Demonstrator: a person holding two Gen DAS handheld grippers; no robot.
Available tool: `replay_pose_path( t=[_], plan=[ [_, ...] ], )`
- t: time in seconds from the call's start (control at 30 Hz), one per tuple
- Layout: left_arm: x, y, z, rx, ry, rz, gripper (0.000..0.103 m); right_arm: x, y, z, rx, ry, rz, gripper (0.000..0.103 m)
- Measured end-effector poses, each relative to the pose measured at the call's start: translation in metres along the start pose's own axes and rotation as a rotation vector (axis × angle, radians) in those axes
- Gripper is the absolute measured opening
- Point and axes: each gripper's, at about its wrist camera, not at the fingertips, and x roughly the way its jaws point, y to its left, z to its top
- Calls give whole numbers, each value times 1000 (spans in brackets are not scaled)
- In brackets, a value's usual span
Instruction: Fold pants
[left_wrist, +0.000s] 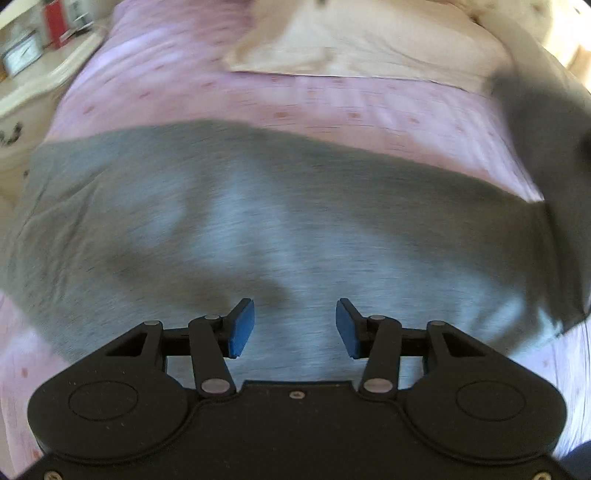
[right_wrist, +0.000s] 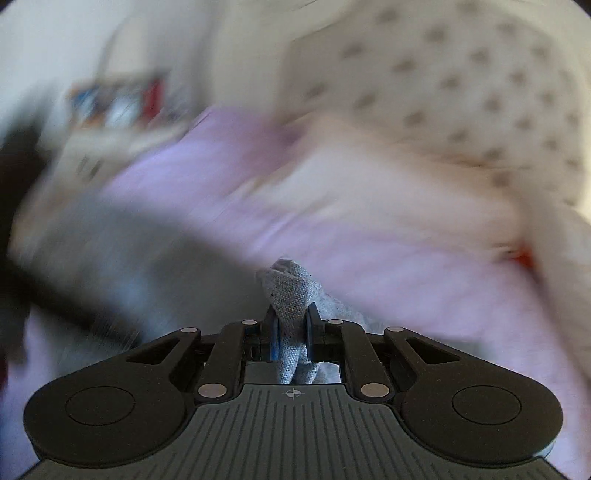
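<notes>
While my right gripper (right_wrist: 291, 334) pinches a bunched fold of the grey pants (left_wrist: 258, 221), my left gripper (left_wrist: 294, 325) hovers spread above them, gripping nothing; they lie across the pink bedspread (left_wrist: 332, 103), a cream pillow (left_wrist: 369, 44) beyond.

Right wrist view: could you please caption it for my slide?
Right gripper pinches a bunched fold of grey pants above the pink bedspread.

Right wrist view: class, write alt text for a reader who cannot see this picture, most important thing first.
The right gripper is clamped on a bunched fold of the grey pants, which sticks up between its blue pads. Behind it, heavily blurred, lie a pink bedsheet and a cream spotted cover.
</notes>
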Motion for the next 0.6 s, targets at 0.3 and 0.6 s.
replay_pose_path(
  t=[0.3,0.6],
  plan=[
    [-2,32,-6,-68,-37,-26,54,-47,-8,-18,71,-110,146,30],
    [-13,-19,6,87,-118,-109,55,3,-172,-26,394,-11,-71,19]
  ],
)
